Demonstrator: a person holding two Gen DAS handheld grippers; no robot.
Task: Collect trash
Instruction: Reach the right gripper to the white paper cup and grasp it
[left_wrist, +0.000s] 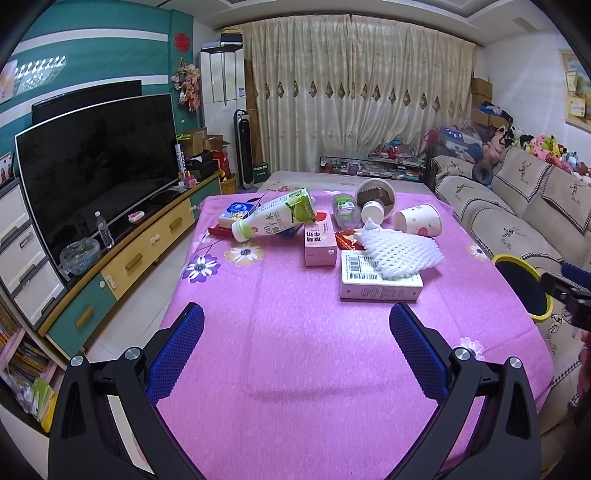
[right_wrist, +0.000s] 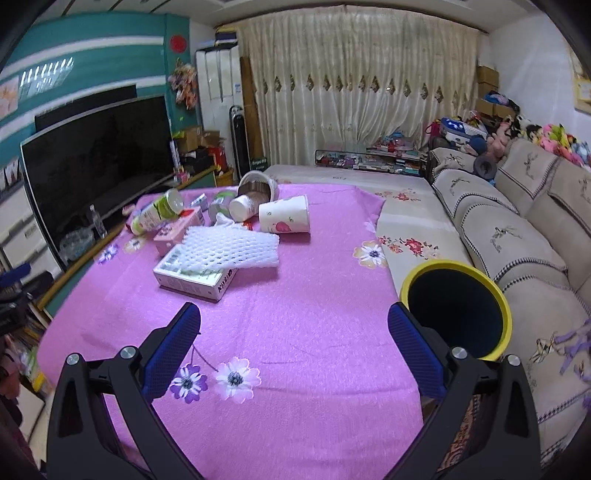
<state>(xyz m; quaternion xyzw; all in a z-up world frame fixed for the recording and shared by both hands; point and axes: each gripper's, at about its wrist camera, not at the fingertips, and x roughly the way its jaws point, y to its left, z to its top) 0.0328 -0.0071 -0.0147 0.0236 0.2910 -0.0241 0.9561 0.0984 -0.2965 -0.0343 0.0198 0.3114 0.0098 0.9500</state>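
Jaws of the left gripper stand wide apart over bare pink cloth, clamping nothing; jaws of the right gripper stand equally apart and empty. Both gripper bodies are cut off by the lower frame edge.

Trash lies clustered at the far end of the table. A white foam net rests on a white barcode box, hiding part of its top. A pink carton partly covers a red wrapper. A green-and-white bottle lies tilted across other items, with a blue-labelled box half hidden behind it. A paper cup lies on its side, its interior not visible.

A yellow-rimmed bin stands just beside the table's right edge; its interior is dark and its contents cannot be made out.
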